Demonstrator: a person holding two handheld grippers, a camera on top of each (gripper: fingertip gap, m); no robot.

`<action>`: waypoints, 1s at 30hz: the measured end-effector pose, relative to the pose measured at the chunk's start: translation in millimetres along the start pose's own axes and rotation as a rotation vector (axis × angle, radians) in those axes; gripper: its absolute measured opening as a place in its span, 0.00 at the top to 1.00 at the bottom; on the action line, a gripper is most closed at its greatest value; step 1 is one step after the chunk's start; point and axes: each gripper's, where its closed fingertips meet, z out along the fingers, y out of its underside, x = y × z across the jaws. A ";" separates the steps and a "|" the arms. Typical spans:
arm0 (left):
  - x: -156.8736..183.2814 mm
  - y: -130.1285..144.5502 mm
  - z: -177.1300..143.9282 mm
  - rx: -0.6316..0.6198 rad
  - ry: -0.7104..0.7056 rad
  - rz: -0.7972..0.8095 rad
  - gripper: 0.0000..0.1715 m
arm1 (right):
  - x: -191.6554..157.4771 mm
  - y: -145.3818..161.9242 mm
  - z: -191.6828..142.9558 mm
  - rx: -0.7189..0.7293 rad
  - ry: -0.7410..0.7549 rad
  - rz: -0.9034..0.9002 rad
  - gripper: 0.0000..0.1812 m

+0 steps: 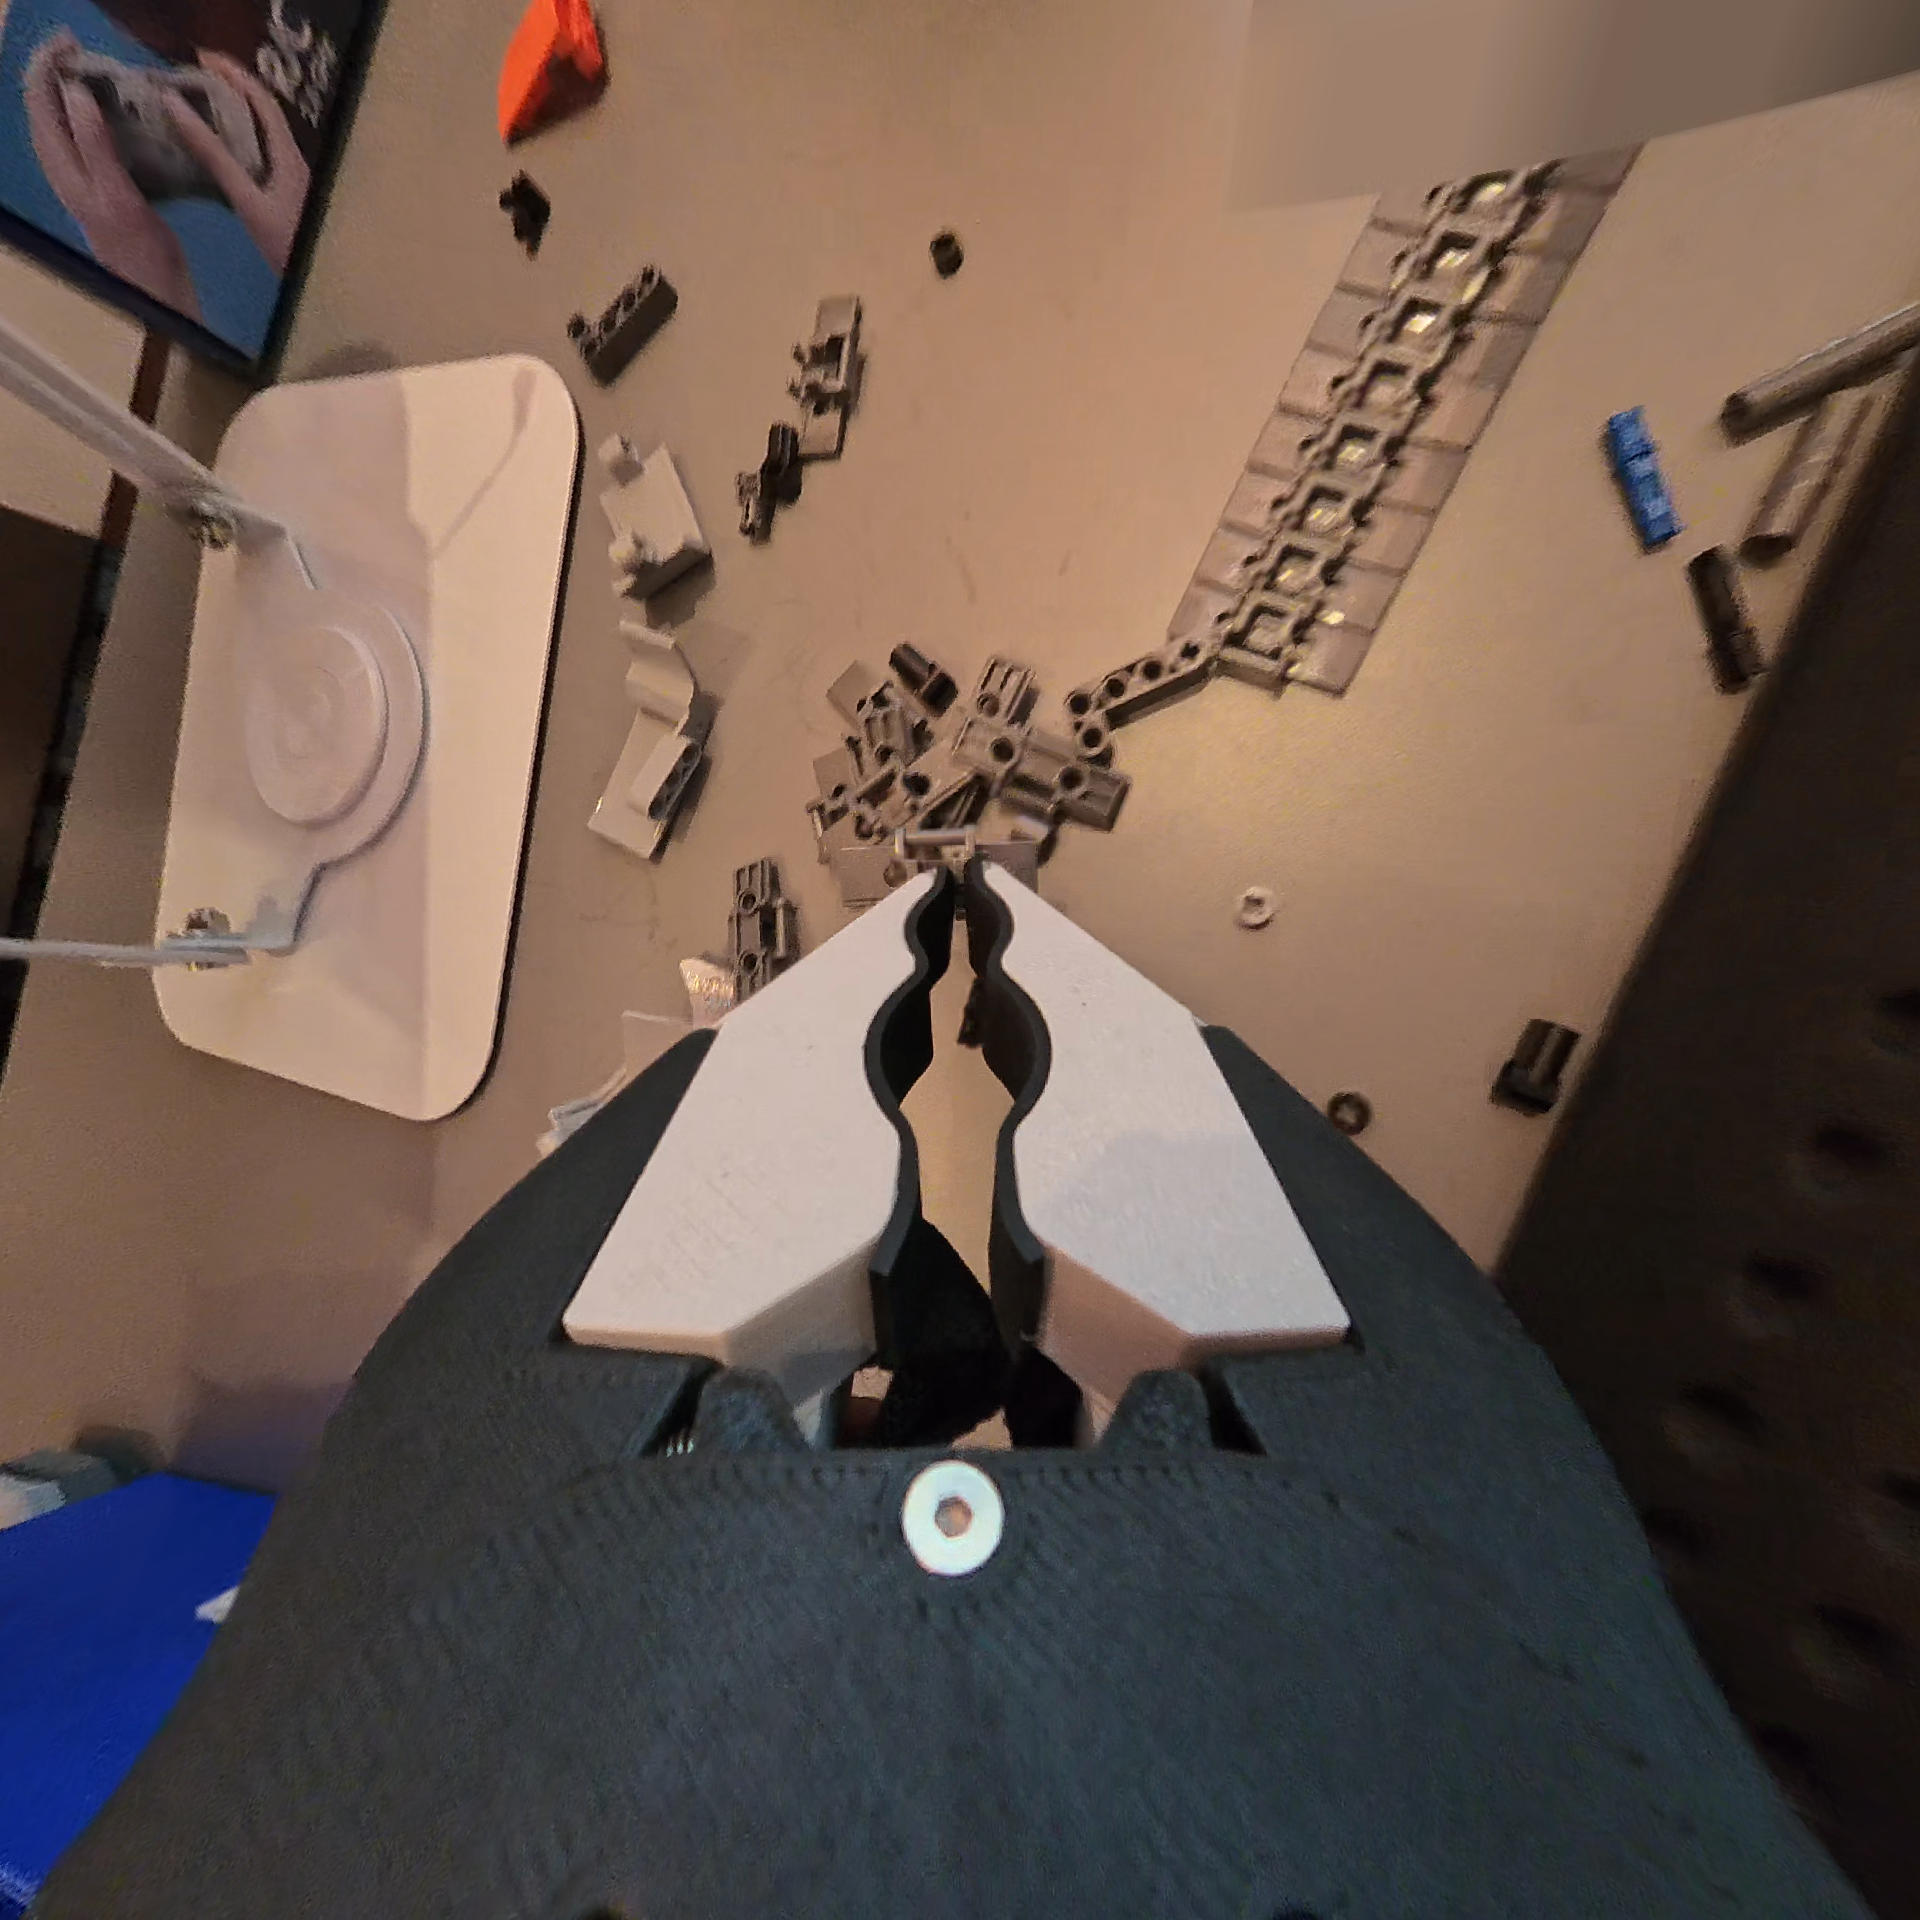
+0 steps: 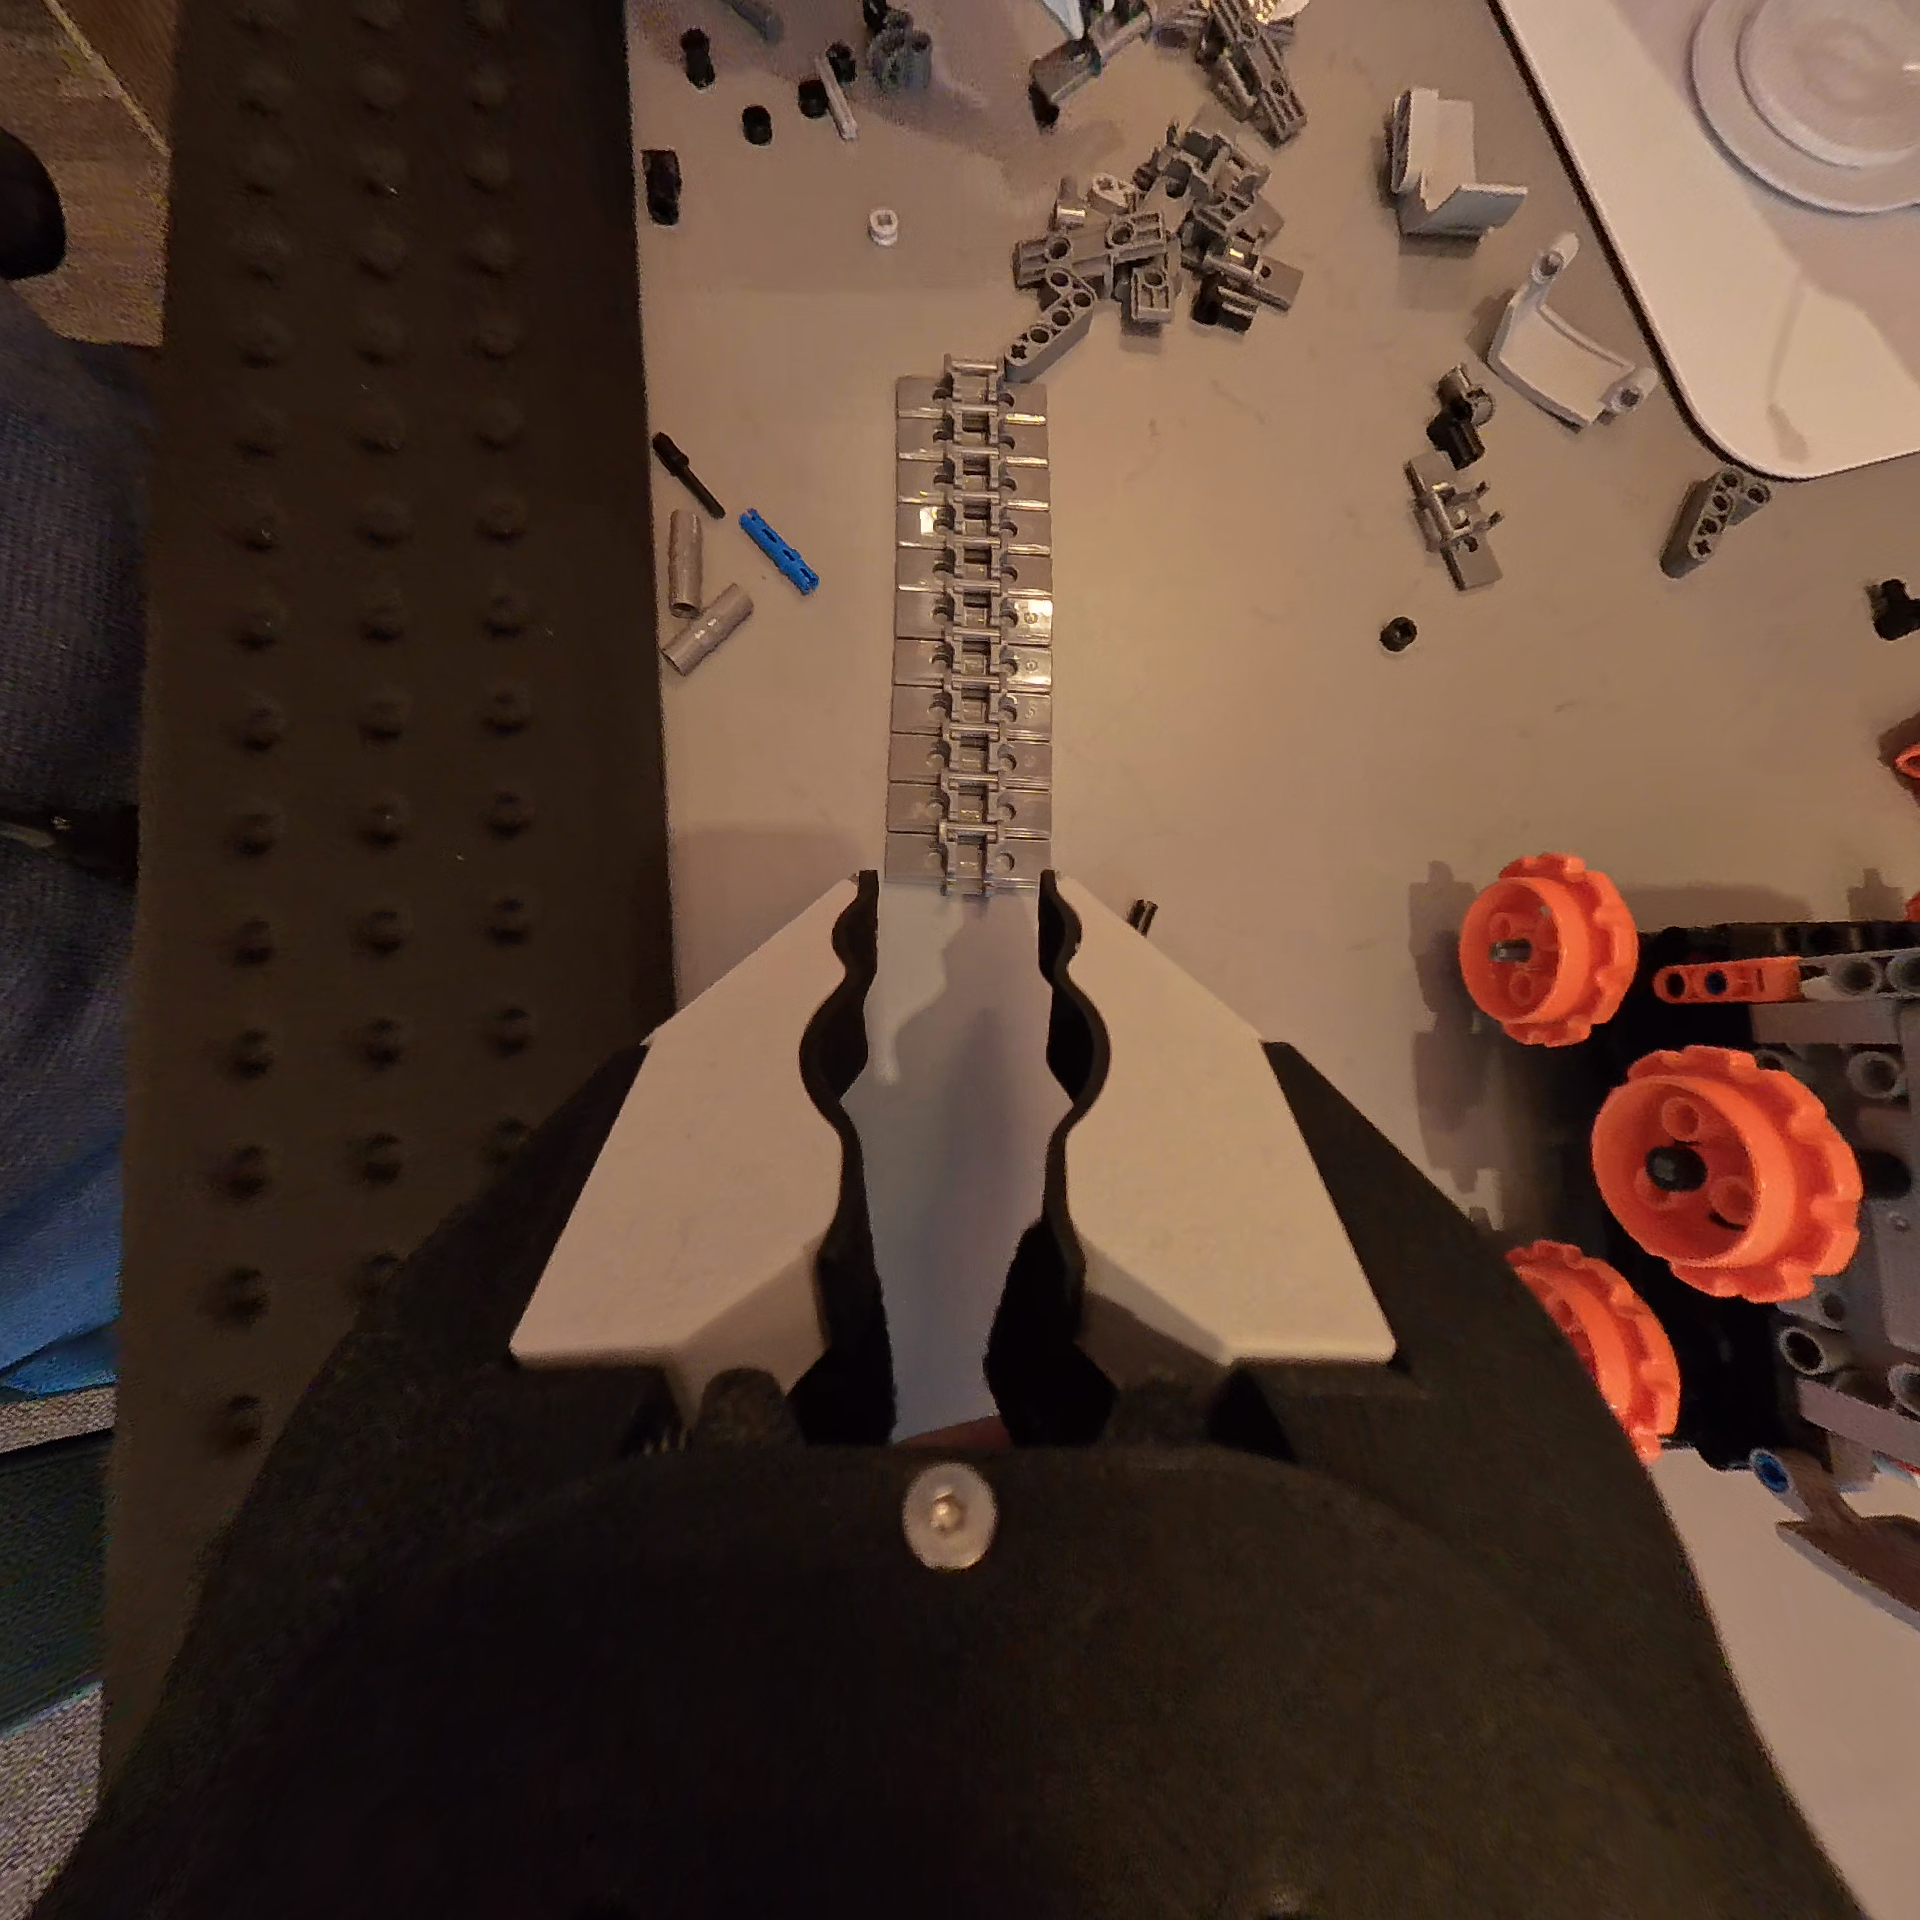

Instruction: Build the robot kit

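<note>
A: What is the left gripper (image 1: 954,878) doing?
B: Its jaws are squeezed tight on a little grey track link (image 1: 935,844), right at the tips. The grey brick pile (image 1: 966,753) sits just past them.
A: And the right gripper (image 2: 958,883)?
B: Its jaws are wide apart, holding nothing. The long grey track strip (image 2: 971,634) starts just past its tips.

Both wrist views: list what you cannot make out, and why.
- Left gripper: grips a small grey link; its own fingertips hide the hold.
- Wheeled model: cut off by the right view's edge.
- White base: its arms leave the left view.
- Track strip: far end blurred, left view.
</note>
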 end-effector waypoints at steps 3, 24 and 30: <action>16.2 -26.3 -4.6 0.068 0.046 0.033 0.99 | -2.8 -1.4 -5.6 0.013 0.009 0.001 0.84; 154.2 -166.7 80.8 0.230 0.402 0.701 0.92 | -15.5 48.6 -29.0 0.007 0.000 0.105 0.83; 167.9 -169.4 52.5 0.359 0.439 0.688 0.92 | -17.9 42.3 -16.3 0.003 -0.078 0.032 0.83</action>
